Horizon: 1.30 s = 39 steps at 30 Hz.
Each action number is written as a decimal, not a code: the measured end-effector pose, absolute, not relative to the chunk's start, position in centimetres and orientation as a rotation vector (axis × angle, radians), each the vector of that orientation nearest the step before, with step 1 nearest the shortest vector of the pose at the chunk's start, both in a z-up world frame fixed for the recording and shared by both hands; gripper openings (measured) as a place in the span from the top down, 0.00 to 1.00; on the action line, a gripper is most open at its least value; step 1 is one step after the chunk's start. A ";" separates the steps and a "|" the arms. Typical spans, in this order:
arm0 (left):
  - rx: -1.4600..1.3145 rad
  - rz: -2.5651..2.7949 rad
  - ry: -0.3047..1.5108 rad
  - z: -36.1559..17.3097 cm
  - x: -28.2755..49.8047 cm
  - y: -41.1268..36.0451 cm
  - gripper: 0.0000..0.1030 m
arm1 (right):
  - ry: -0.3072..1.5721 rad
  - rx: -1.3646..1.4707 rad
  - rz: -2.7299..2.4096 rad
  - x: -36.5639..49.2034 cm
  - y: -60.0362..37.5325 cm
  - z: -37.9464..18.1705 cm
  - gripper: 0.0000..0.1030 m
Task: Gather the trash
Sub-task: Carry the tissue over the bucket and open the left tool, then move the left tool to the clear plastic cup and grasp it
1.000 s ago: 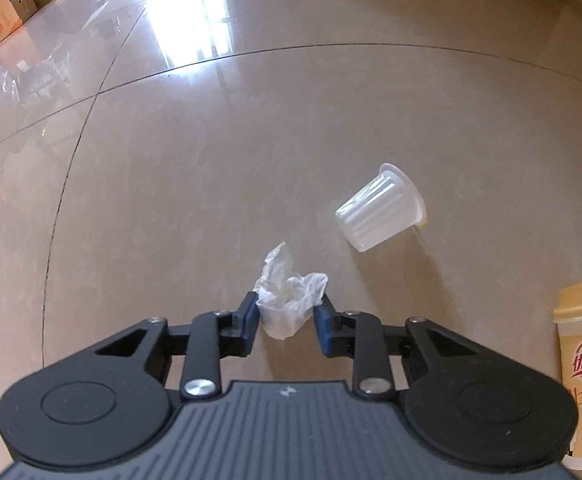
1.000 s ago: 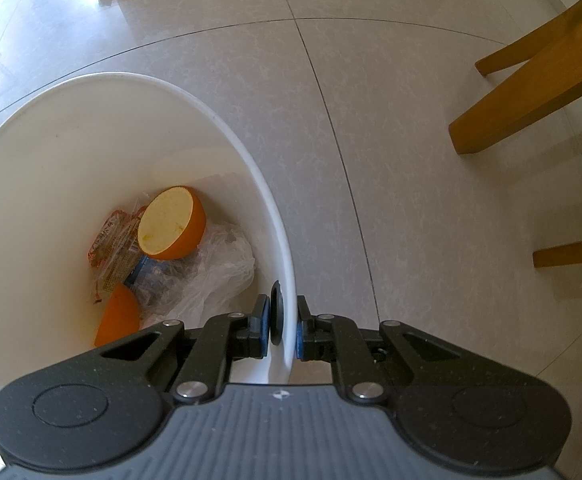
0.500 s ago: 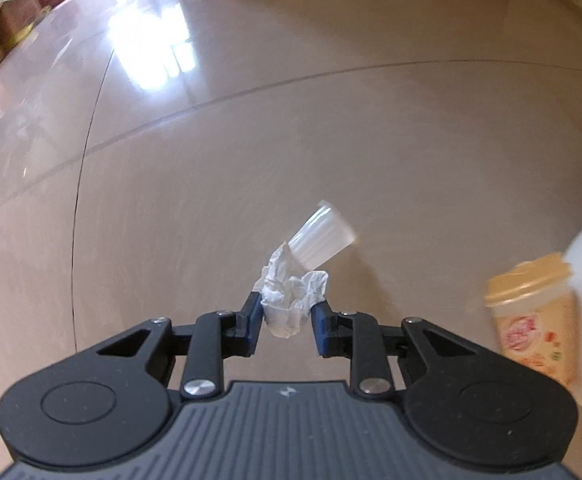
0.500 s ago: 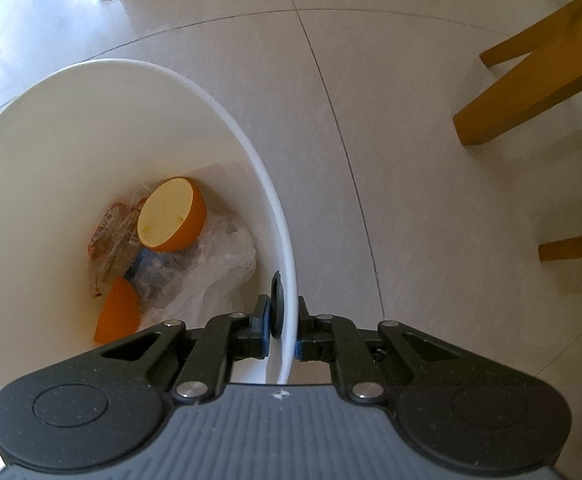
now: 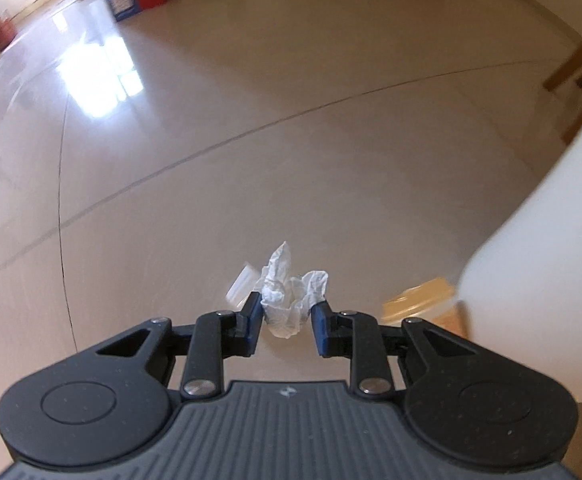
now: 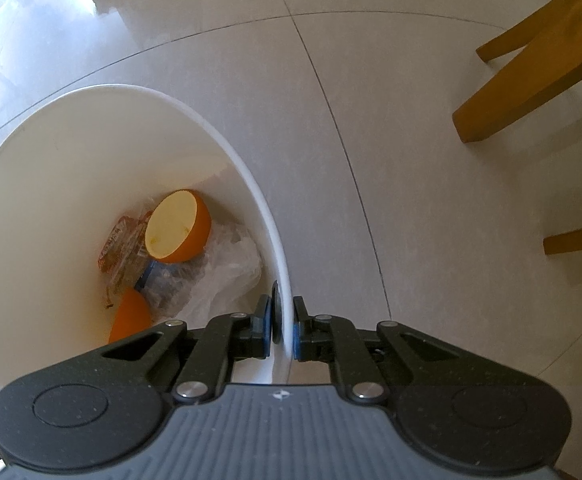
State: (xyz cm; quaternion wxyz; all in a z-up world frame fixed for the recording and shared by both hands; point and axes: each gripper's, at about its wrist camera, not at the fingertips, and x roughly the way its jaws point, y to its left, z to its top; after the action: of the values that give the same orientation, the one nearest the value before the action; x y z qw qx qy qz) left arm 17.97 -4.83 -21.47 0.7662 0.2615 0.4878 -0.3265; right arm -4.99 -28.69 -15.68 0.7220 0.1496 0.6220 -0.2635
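Inside, the white bin [image 6: 71,184] holds two orange halves, one with its pale cut face up [image 6: 177,226] and one rind-up [image 6: 131,316], plus a brown printed wrapper [image 6: 117,248] and crumpled clear plastic [image 6: 227,276]. The right gripper [image 6: 282,326] is pinched onto the bin's rim, one pad inside the wall and one outside. The left gripper [image 5: 286,322] is clamped on one crumpled tissue [image 5: 287,300], white and creased, carried clear above the tiled floor [image 5: 251,140]. Below it on the floor lie one blurred clear plastic cup [image 5: 241,288] and one yellow-lidded drink cup [image 5: 423,306], just beside the bin's outer wall [image 5: 539,260].
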 end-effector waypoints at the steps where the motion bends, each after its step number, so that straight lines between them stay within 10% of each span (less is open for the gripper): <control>1: 0.577 -0.729 1.057 -20.5 17.7 -5.3 0.76 | 1.374 0.330 -0.583 -5.0 -28.7 -15.7 0.89; 17: 0.682 -1.174 1.042 -11.1 5.5 -15.9 0.75 | 1.373 0.308 -0.592 -4.8 -28.1 -15.9 0.88; 22: 0.704 -1.205 1.018 -11.6 3.1 -18.2 0.20 | 1.373 0.317 -0.595 -4.8 -28.2 -16.0 0.88; 39: 0.571 -0.810 1.038 -15.6 14.3 -11.3 0.06 | 1.374 0.307 -0.592 -4.8 -27.9 -15.9 0.88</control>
State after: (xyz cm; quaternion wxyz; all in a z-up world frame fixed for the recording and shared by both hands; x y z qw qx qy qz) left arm 14.35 -11.25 -15.61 0.7533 0.2616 0.4756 -0.3713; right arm -4.80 -27.91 -15.88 0.7224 0.1389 0.6221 -0.2679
